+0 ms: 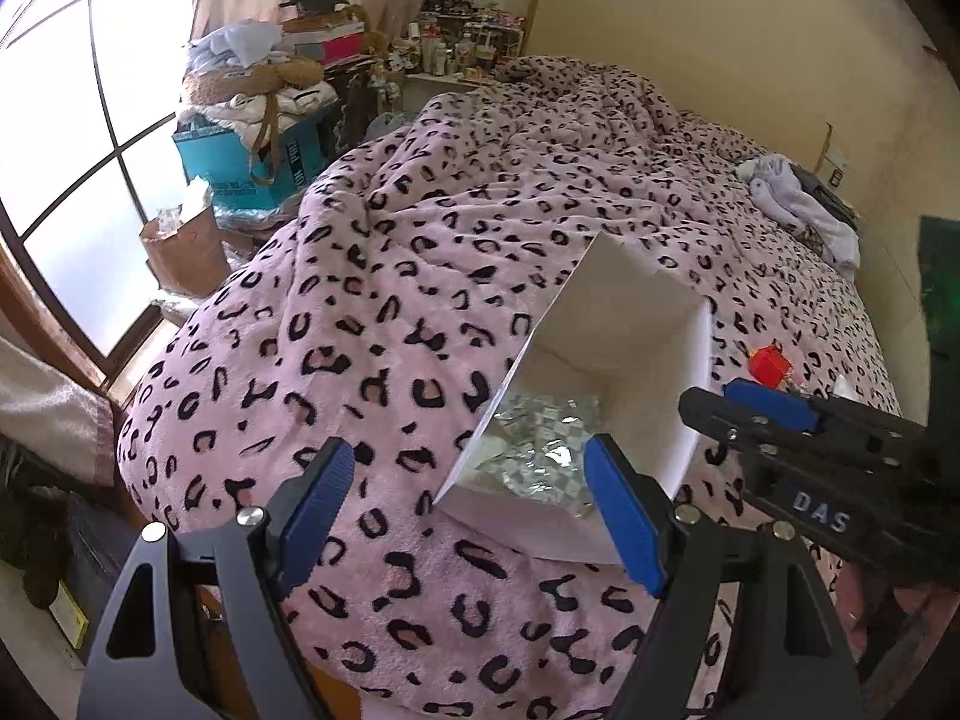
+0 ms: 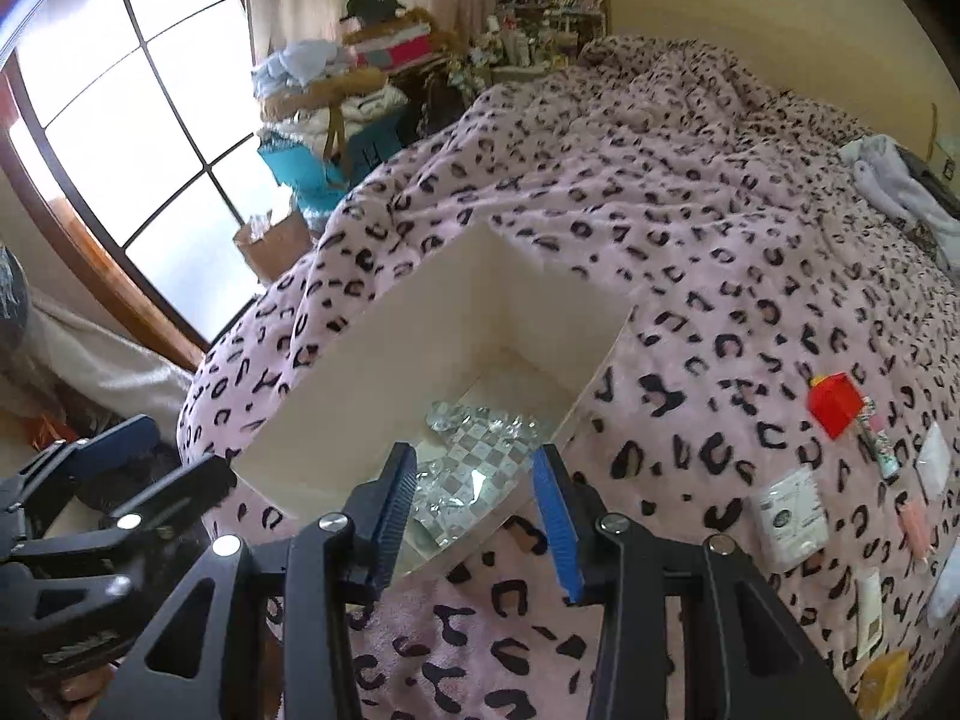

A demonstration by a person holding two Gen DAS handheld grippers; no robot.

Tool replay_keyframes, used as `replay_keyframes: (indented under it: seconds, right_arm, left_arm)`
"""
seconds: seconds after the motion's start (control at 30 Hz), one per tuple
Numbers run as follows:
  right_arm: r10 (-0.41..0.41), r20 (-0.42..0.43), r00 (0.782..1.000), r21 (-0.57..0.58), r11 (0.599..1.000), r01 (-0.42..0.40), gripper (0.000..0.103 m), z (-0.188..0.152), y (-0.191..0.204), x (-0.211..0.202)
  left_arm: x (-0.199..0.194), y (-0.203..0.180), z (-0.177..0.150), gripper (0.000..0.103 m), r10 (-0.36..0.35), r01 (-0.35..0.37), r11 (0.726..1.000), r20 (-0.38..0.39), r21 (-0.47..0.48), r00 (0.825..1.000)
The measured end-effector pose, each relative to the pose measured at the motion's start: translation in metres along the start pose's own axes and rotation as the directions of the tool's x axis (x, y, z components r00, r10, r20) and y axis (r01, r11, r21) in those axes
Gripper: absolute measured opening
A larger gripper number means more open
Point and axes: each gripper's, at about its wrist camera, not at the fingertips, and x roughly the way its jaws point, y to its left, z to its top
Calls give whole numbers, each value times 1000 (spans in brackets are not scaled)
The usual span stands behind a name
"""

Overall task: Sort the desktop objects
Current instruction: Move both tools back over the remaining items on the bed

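Note:
A white open box [image 1: 624,324] lies on the pink leopard-print blanket, with crumpled silver checkered foil packets [image 1: 540,444] inside. My left gripper [image 1: 474,504] is open at the box's near left corner, nothing between its pads. My right gripper [image 2: 477,510] is open just above the near rim of the box [image 2: 360,372], over the foil packets [image 2: 480,450]. A red cube [image 2: 834,408] sits on the blanket to the right with a thin tube [image 2: 879,444], white packets [image 2: 786,516], a pink stick [image 2: 912,522] and a yellow item [image 2: 882,678].
The blanket [image 1: 420,240] covers a bed that drops off at the left toward a window [image 1: 72,150]. Piled boxes, clothes and a paper bag [image 1: 186,252] stand beyond the bed's far left. A lilac garment [image 1: 798,204] lies at the far right.

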Motion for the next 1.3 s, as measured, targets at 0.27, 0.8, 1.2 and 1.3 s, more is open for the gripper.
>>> replay_keyframes:
  seconds: [0.27,0.8,1.2,1.3]
  right_arm:
    - [-54,67,996,66,997,50,41,-18,-35,-54]
    - [-247,98,964,304,930,207,41,-110,-152,-147]
    - [-424,10,906,533,769,354,41,-228,-257,-174]
    - [-420,-26,907,582,731,355,41,-263,-274,-162]
  left_arm:
    - [-21,-49,5,80,-47,44,997,37,71,998]
    - [-47,-209,-30,80,-180,163,937,26,308,983]
    - [-17,-325,-94,83,-270,271,850,-68,452,961]
    - [8,-338,-121,83,-260,290,840,-129,458,957]
